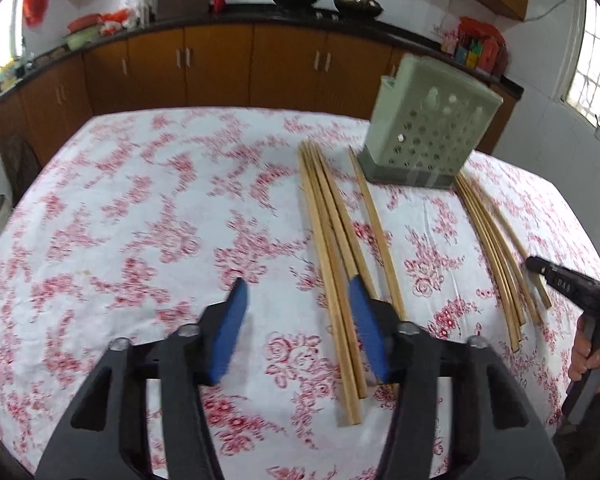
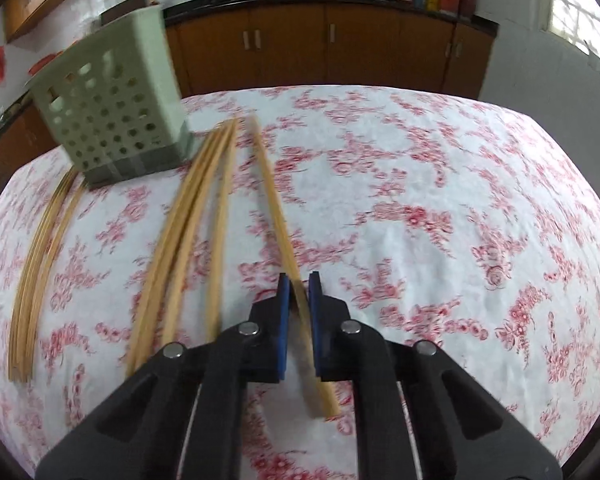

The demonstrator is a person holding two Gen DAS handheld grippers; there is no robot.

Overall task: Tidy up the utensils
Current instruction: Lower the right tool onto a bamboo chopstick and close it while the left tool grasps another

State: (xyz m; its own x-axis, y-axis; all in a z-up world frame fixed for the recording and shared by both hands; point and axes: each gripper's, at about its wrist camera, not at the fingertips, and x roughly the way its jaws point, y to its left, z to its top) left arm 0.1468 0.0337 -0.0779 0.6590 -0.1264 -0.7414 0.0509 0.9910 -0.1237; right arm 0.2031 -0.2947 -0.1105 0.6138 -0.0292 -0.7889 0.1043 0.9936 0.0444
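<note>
Wooden chopsticks lie on a table with a red-flowered cloth (image 1: 140,220). A pale green perforated holder (image 1: 428,136) (image 2: 112,108) stands upright at the far side. In the left wrist view, a bundle of chopsticks (image 1: 332,260) runs under the right finger of my left gripper (image 1: 298,280), which is open with only cloth between its blue pads. A single chopstick (image 1: 376,232) lies just right of that bundle. My right gripper (image 2: 299,276) is shut on one chopstick (image 2: 272,200) near its near end. Several more chopsticks (image 2: 188,220) lie to its left.
Another group of chopsticks (image 2: 36,264) lies beyond the holder's left side in the right wrist view. A person's hand (image 1: 592,356) holds the right gripper (image 1: 540,268). Brown cabinets (image 1: 220,68) with a dark counter and woks stand behind the table.
</note>
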